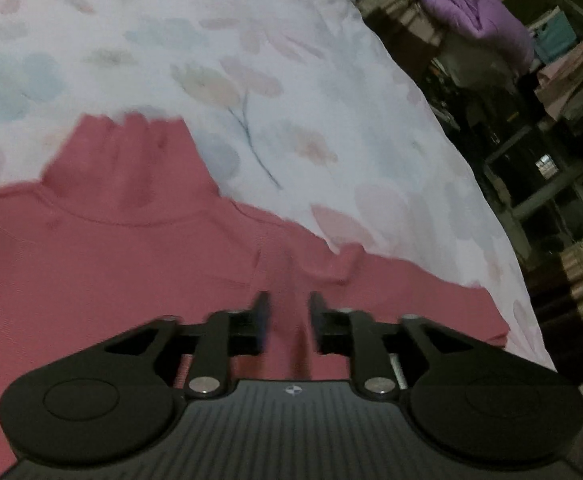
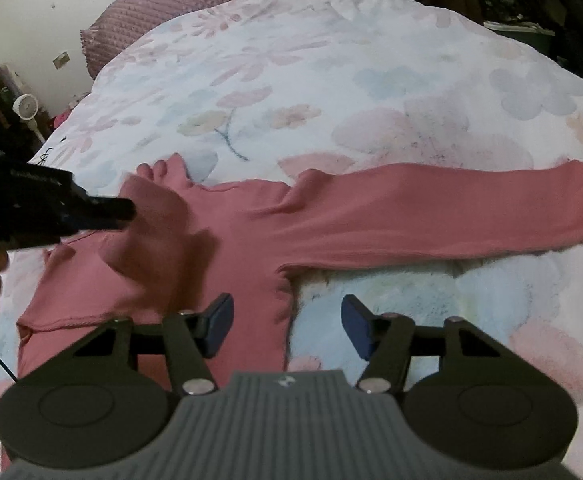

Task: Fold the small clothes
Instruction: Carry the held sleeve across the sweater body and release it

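Nearest the lens in the right wrist view, the right gripper (image 2: 287, 322) stands spread wide and empty, its left finger over the side hem of the pink top (image 2: 227, 256) and its right finger over bare floral duvet (image 2: 331, 92); whether the pads touch cloth I cannot tell. The top lies spread on the duvet with its high collar toward 12 o'clock, one long sleeve (image 2: 451, 216) stretched out flat toward 3 o'clock, and the other side already turned in over the body around 9 o'clock. It looks like thin, soft knit: light, limp, with no stiffness to carry a fold, so it should drape and drag rather than flip cleanly, and it may slide a little on the smooth cover. The best holds, in my judgement, are the sleeve cuff at far 3 o'clock or the seam where sleeve meets body, pinching both layers at an edge instead of the middle. In the left wrist view the left gripper (image 1: 287, 322) hovers low over the top's shoulder area near 6 o'clock, jaws parted only narrowly, with pink fabric showing in the gap; motion blur hides whether the cloth is actually pinched or merely under the tips. From the right wrist view that same tool enters at 9 o'clock above the folded-in side.
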`<act>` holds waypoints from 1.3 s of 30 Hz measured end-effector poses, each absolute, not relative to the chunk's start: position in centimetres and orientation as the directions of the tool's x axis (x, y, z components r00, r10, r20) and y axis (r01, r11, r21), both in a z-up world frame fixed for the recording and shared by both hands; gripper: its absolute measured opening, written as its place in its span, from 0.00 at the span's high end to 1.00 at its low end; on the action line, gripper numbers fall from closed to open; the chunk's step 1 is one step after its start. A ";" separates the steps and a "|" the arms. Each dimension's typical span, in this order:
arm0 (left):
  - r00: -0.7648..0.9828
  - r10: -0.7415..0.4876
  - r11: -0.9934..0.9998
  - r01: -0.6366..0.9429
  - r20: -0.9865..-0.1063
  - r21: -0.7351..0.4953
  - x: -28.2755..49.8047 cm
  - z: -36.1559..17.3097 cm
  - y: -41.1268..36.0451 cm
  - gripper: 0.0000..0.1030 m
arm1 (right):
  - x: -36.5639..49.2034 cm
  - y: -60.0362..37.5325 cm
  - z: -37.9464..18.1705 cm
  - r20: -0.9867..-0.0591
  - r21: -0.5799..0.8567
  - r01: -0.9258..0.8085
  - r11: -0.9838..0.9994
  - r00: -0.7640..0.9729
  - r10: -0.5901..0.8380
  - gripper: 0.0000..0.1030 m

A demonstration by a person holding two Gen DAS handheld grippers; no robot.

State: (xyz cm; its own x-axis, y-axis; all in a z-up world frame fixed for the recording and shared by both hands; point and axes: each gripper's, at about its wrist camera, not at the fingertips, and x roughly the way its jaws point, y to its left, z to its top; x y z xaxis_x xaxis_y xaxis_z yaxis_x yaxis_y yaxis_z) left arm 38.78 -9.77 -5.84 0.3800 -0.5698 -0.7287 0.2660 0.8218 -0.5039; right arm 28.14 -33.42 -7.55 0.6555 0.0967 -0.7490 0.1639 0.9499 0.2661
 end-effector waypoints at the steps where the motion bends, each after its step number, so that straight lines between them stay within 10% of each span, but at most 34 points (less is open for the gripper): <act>1: 0.378 -0.576 0.817 0.273 -0.724 -0.508 38.7 -5.8 -9.7 0.50 | 28.3 -33.4 -7.6 -0.750 0.263 0.165 0.950 0.654 0.094 0.44; 15: 0.568 -0.303 0.952 0.213 -0.765 -0.220 34.8 -3.7 6.0 0.42 | 33.2 -28.9 -7.5 -0.738 0.245 0.025 0.969 0.653 0.169 0.46; 26: 0.577 -0.400 0.865 -0.018 -0.712 -0.501 38.7 -8.0 15.6 0.42 | 37.6 -29.8 -8.9 -0.782 0.274 0.145 0.951 0.610 0.132 0.50; 32: 0.537 -0.370 0.868 -0.090 -0.758 -0.488 42.7 -11.5 15.0 0.71 | 39.1 -29.8 -9.8 -0.793 0.294 0.163 0.942 0.591 0.145 0.55; 34: 0.541 -0.370 0.874 -0.074 -0.755 -0.481 42.9 -11.7 14.9 0.97 | 39.4 -30.0 -10.7 -0.802 0.324 0.175 0.930 0.571 0.172 0.61; 39: 0.594 -0.382 0.893 0.039 -0.708 -0.449 42.3 -8.4 15.9 0.98 | 39.5 -29.9 -11.8 -0.783 0.416 0.140 0.899 0.558 0.276 1.00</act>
State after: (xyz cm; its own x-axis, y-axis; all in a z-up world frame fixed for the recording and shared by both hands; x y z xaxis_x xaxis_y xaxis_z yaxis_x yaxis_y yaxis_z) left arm 42.27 15.91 -8.37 0.5936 -0.3821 -0.7083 0.0395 0.8929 -0.4485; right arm 39.51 -29.94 -11.80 0.5579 0.2757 -0.7828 0.1397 0.8986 0.4160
